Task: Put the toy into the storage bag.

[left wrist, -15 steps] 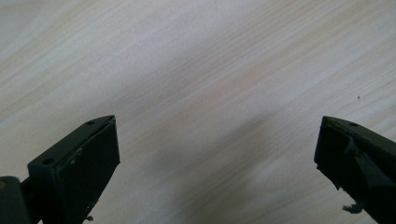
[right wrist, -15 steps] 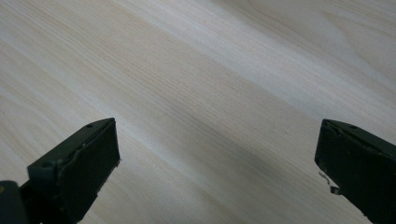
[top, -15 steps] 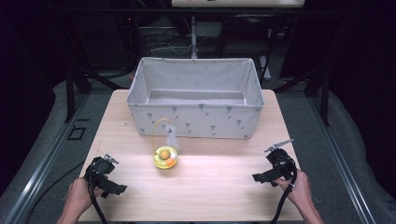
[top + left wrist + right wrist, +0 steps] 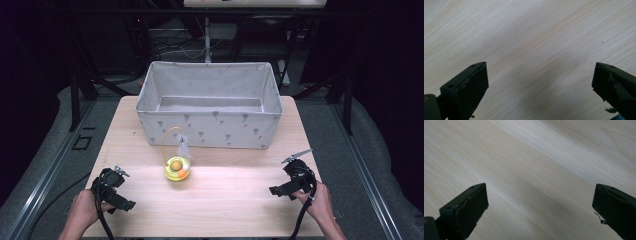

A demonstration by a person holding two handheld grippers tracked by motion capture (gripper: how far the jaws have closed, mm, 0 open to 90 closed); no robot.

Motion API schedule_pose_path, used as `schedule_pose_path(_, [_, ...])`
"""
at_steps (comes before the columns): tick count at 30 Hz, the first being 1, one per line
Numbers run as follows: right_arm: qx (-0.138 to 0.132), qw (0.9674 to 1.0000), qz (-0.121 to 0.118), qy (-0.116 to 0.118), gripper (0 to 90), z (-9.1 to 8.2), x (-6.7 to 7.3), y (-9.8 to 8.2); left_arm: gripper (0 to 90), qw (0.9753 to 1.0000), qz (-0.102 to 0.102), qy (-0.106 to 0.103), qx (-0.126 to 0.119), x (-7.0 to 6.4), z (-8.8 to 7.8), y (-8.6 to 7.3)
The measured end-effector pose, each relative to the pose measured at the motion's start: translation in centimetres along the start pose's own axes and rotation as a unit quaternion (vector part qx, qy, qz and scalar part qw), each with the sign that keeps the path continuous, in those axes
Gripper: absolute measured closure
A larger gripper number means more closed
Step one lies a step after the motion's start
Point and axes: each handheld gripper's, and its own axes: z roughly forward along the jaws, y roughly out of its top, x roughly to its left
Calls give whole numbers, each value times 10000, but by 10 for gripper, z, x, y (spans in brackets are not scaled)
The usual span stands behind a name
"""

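Pale wood worktop (image 4: pixel 235 200) in a dark room; grey fabric bin (image 4: pixel 209 105) at the far edge, yellow ball toy (image 4: pixel 176 168) just before it, mid-worktop. Left gripper (image 4: pixel 127 204) and right gripper (image 4: pixel 274 191) both gape wide, empty, over bare wood near the front corners, well apart from toy.

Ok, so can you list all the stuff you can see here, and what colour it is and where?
table: one, light wood, under everything.
fabric bin: one, pale grey with small dark marks, at the far middle of the table, looks empty.
yellow toy: one, round, yellow-green with an orange ball inside, a thin loop and a pale tuft on top, on the table just in front of the bin.
left hand-held gripper: one, black, near left edge, jaws wide apart over bare wood.
right hand-held gripper: one, black, near right edge, jaws wide apart over bare wood.
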Motion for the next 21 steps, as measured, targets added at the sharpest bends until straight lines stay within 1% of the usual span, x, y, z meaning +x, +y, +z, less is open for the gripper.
schedule_pose_path(1, [0, 10000, 0, 0, 0, 0, 0, 0, 8, 10000, 33, -9, 7, 0, -2, 1])
schedule_pose_path(2, [-73, 9999, -16, -88, 1, -1, 1, 1, 5, 10000, 11, -19, 5, 0, -4, 2])
schedule_pose_path(3, [-71, 9999, -55, -97, 1, -1, 1, 1, 4, 10000, 67, -15, -1, 0, -11, 5])
schedule_pose_path(4, [-71, 9999, -55, -97, 1, -1, 1, 1, 4, 10000, 67, -15, -1, 0, -11, 5])
schedule_pose_path(5, [-131, 9999, -12, -61, 1, -1, 2, 1, 4, 9999, 140, -10, 17, -1, -15, 8])
schedule_pose_path(6, [-81, 9999, -32, -62, 1, -1, 2, 1, 4, 9999, 144, -14, -1, -1, -18, 9])
schedule_pose_path(9, [-108, 9999, -20, -47, 11, -1, 2, 0, 3, 9999, 157, 6, -38, -2, -25, 14])
schedule_pose_path(11, [-68, 9999, -66, -80, 12, -3, 1, 1, 3, 9998, 138, 12, -121, -3, -30, 16])
schedule_pose_path(12, [-141, 9998, -32, -99, 12, -3, 2, 0, 3, 9998, 148, 16, -145, -3, -33, 17])
schedule_pose_path(13, [-141, 9998, -32, -99, 12, -3, 2, 0, 3, 9998, 148, 16, -145, -3, -33, 17])
schedule_pose_path(14, [-72, 9999, -48, -76, 12, -3, 2, 0, 3, 9996, 172, 25, -201, -3, -38, 19])
schedule_pose_path(15, [-120, 9999, -21, -71, 13, -3, 2, 0, 3, 9995, 181, 22, -246, -4, -41, 19])
schedule_pose_path(17, [-93, 9999, -48, -82, 12, -3, 2, 0, 3, 9995, 192, 28, -267, -5, -43, 20])
schedule_pose_path(18, [-124, 9998, -37, -120, 12, -3, 3, 0, 3, 9993, 259, 35, -277, -7, -47, 23])
schedule_pose_path(21, [-139, 9998, -40, -162, 5, -4, 3, -1, 2, 9989, 344, -2, -312, -10, -51, 29])
